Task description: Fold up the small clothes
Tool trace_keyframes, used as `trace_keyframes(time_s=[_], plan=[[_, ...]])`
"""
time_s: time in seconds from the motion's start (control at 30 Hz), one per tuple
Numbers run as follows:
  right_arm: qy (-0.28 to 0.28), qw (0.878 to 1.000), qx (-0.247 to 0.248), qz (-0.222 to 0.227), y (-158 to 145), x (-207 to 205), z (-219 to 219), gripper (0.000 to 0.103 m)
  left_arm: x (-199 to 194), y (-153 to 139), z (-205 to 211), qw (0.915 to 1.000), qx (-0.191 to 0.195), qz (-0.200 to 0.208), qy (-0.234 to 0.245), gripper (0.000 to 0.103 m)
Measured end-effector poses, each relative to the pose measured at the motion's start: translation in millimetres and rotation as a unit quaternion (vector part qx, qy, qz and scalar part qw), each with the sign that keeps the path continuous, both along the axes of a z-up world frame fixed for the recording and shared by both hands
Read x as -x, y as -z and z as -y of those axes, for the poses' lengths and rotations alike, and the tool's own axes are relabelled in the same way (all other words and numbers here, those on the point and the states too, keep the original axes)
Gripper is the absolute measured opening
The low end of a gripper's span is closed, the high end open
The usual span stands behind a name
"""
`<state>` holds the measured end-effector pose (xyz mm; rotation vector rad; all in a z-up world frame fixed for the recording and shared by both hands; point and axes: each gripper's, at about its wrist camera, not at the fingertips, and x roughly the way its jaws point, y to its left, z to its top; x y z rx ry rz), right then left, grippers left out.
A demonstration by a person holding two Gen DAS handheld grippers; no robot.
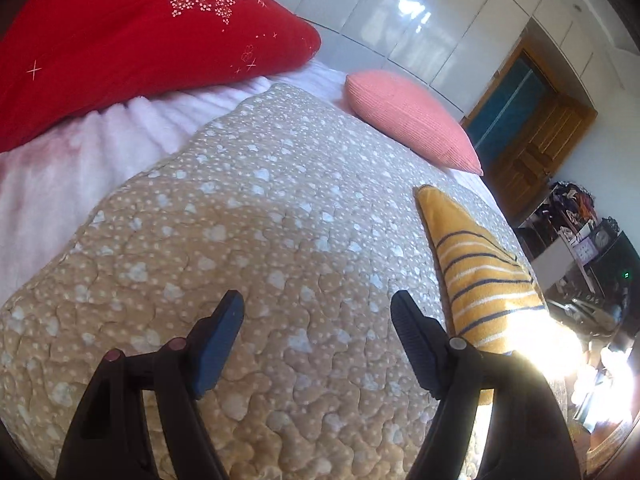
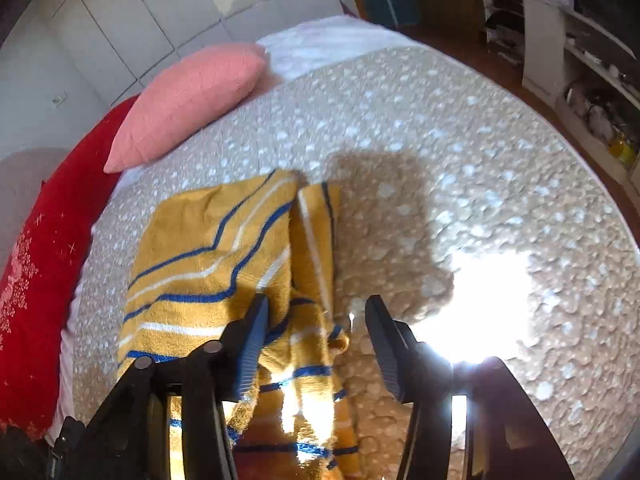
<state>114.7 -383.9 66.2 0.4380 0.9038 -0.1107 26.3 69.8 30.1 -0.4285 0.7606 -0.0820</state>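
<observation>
Covering the bed, a beige heart-print quilt (image 1: 248, 240) carries a mustard striped garment (image 2: 208, 256), pink pillow (image 1: 412, 120) and red pillow (image 1: 132, 36); left claw (image 1: 318, 306) and right claw (image 2: 316, 308) gape wide, empty.

Harsh sun glare (lower right), fisheye warping.

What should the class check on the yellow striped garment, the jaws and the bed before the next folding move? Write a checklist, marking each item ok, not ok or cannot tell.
1. Left gripper jaws open, holding nothing: ok.
2. Right gripper jaws open: ok.
3. Yellow knitted garment with blue and white stripes lying flat: not ok, the near part is bunched.
4. Garment between the right jaws: ok, but not gripped.
5. Pink ribbed pillow apart from the garment: ok.
6. Garment's near edge: cannot tell, sun glare hides it.
</observation>
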Motion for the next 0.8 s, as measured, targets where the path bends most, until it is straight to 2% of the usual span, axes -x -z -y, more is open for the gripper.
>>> trace_keyframes(time_s=[0.07, 0.17, 0.27, 0.4, 0.53, 0.57, 0.63, 0.67, 0.73, 0.8], plan=[[-0.004, 0.999, 0.031, 0.031, -25.1, 11.0, -3.6, 0.056, -0.6, 1.1, 2.5, 1.0000, 0.001, -0.002, 0.005, 0.075], [-0.046, 0.995, 0.050, 0.070, -56.9, 22.4, -24.5, 0.056, -0.5, 1.8, 3.6, 1.0000, 0.002, -0.003, 0.007, 0.075], [-0.105, 0.991, 0.046, 0.067, -65.3, 23.4, -62.5, 0.056, -0.5, 2.6, 5.7, 1.0000, -0.001, -0.003, 0.008, 0.075], [-0.160, 0.985, -0.009, 0.056, -40.4, 12.9, -102.2, 0.056, -0.2, 6.1, 8.9, 0.9999, -0.010, -0.008, 0.009, 0.075], [-0.165, 0.977, -0.129, 0.040, 4.6, -8.2, -97.6, 0.057, -0.9, 9.5, 12.4, 0.9997, -0.015, -0.014, 0.014, 0.075], [-0.156, 0.977, -0.147, 0.027, 19.1, -11.7, -90.4, 0.056, -0.7, 9.4, 13.0, 0.9997, -0.016, -0.015, 0.014, 0.075], [-0.122, 0.978, -0.166, 0.017, 45.6, -9.1, -71.3, 0.041, -1.3, 8.9, 14.0, 0.9996, -0.015, -0.016, 0.018, 0.075], [-0.112, 0.977, -0.182, 0.028, 52.6, -2.8, -61.5, 0.030, -1.8, 8.8, 14.2, 0.9996, -0.014, -0.016, 0.019, 0.075], [-0.102, 0.974, -0.199, 0.033, 59.4, 10.9, -47.3, 0.028, -2.2, 7.9, 14.7, 0.9996, -0.013, -0.015, 0.019, 0.075], [-0.104, 0.974, -0.200, 0.018, 62.7, 23.6, -37.8, 0.028, -2.6, 7.5, 15.5, 0.9996, -0.012, -0.015, 0.019, 0.075]])
